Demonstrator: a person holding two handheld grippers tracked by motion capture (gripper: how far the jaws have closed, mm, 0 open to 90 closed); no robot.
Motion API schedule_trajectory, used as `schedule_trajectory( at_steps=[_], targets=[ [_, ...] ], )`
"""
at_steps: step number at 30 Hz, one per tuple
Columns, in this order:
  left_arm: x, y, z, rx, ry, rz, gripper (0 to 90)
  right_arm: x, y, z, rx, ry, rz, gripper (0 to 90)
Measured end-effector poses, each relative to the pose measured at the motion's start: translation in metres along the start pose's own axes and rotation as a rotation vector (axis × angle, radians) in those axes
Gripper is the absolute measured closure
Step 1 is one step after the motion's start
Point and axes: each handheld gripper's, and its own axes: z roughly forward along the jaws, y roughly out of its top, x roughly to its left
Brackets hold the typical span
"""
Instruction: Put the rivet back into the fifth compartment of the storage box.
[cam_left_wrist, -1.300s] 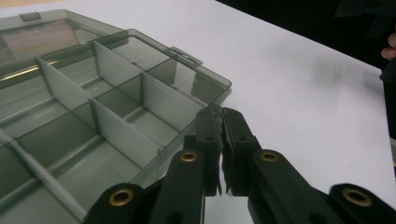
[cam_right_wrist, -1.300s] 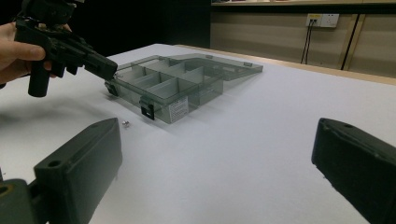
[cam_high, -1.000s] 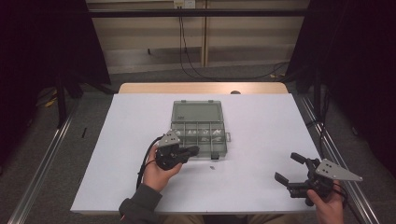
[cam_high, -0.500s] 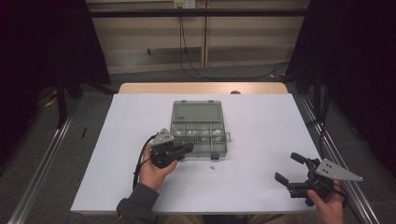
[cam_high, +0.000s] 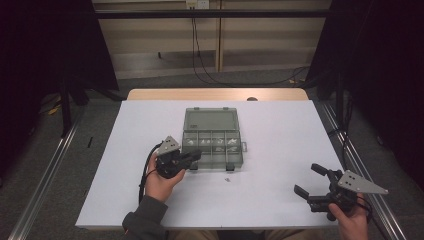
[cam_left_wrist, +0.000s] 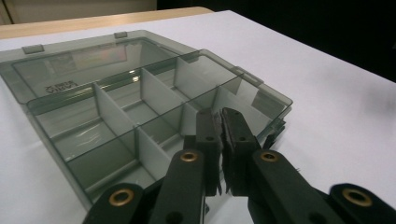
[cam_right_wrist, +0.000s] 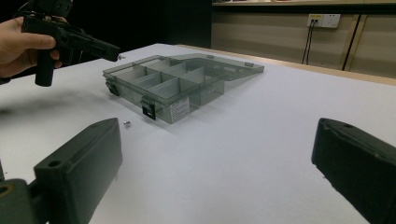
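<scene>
A smoky clear organizer box (cam_high: 212, 145) lies open mid-table, its lid (cam_high: 210, 120) laid back flat. Small pale parts sit in several compartments. My left gripper (cam_high: 196, 156) hovers at the box's front-left corner, jaws shut; from the left gripper view its fingertips (cam_left_wrist: 222, 119) sit pressed together over the front compartments (cam_left_wrist: 154, 130). In the right gripper view a tiny screw (cam_right_wrist: 120, 57) glints at the left gripper's tip. Another small screw (cam_high: 226, 179) lies loose on the table just in front of the box (cam_right_wrist: 182, 84). My right gripper (cam_high: 308, 179) rests open at the near right, nothing between its jaws.
The white table (cam_high: 125, 195) has free room left, right and in front of the box. A wooden strip (cam_high: 215, 94) runs along its far edge. Black latches (cam_right_wrist: 148, 109) stick out from the box front. Metal rails (cam_high: 45, 190) flank the table.
The left gripper has drawn back a little to the left and up from the box front, still shut. The right gripper has stayed still.
</scene>
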Motion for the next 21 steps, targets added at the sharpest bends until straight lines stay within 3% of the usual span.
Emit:
schedule_trajectory(
  at_steps=[12, 21],
  targets=[
    [0.013, -0.005, -0.006, 0.004, 0.1, -0.005, 86.6, 0.0, 0.0, 0.0, -0.001, -0.002, 0.001, 1.7],
    [0.017, -0.008, -0.006, 0.004, 0.123, -0.007, 86.6, 0.001, 0.0, 0.0, 0.0, -0.002, 0.003, 1.7]
  ],
)
